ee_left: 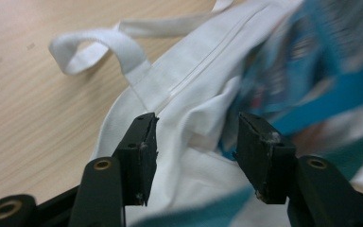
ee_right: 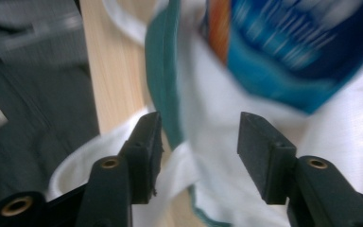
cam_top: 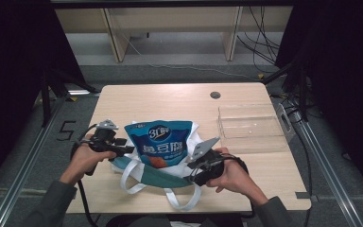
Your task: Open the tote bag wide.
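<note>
A blue snack packet (cam_top: pixel 161 142) lies on a white tote bag (cam_top: pixel 142 177) with a teal rim and white handles, at the table's near middle. My left gripper (cam_top: pixel 125 150) is at the bag's left edge. In the left gripper view it (ee_left: pixel 196 156) stands open, with white bag cloth (ee_left: pixel 189 118) bunched between its jaws and the packet (ee_left: pixel 312 61) blurred behind. My right gripper (cam_top: pixel 192 170) is at the bag's right front. In the right gripper view it (ee_right: pixel 198 156) is open over the teal rim (ee_right: pixel 163 80) and a white handle (ee_right: pixel 75 170), below the packet (ee_right: pixel 302 52).
A clear plastic bin (cam_top: pixel 250 126) stands at the table's right. A round cable hole (cam_top: pixel 215 95) sits near the far edge. The wooden table (cam_top: pixel 137 101) has bare surface behind the bag. Dark floor and metal rails flank both sides.
</note>
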